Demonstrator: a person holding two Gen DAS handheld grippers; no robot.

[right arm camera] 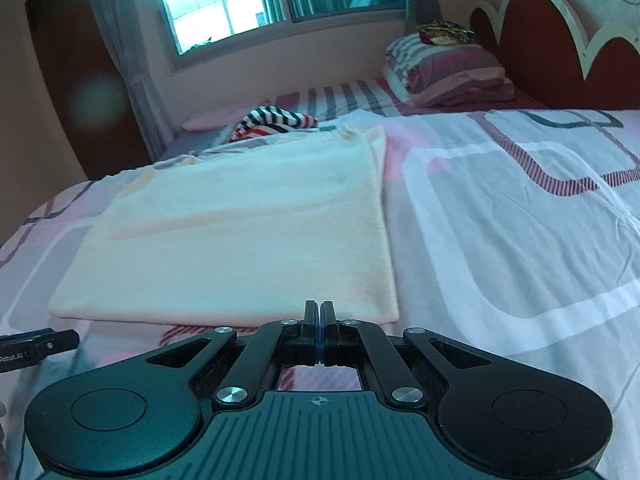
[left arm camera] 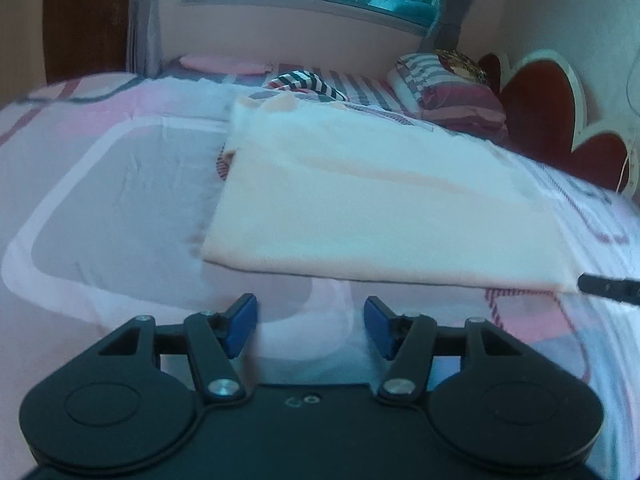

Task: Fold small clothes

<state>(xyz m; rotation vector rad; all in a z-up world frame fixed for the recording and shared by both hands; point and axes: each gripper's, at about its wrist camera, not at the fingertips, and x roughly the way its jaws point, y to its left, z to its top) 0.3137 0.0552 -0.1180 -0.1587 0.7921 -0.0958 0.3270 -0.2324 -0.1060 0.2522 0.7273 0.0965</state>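
Pale folded cloth [right arm camera: 240, 232] lying flat on patterned bedspread [right arm camera: 500, 220]. Striped garment [right arm camera: 276, 118] behind it, stacked pillows [right arm camera: 448, 70] near red headboard [right arm camera: 552, 40]. Left gripper [left arm camera: 311, 326] parted, empty, short of near edge. Right gripper [right arm camera: 319, 318] clenched, empty, at near corner.

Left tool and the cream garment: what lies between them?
Only bare bedsheet lies between the left tool and the cream garment, in the left wrist view.

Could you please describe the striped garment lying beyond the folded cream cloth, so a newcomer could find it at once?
Start at the bed with the pink and grey patterned bedspread, then find the flat, folded cream cloth on it. Just past its far edge lies a crumpled garment with dark, white and red stripes; it is the only rumpled, boldly striped piece there.
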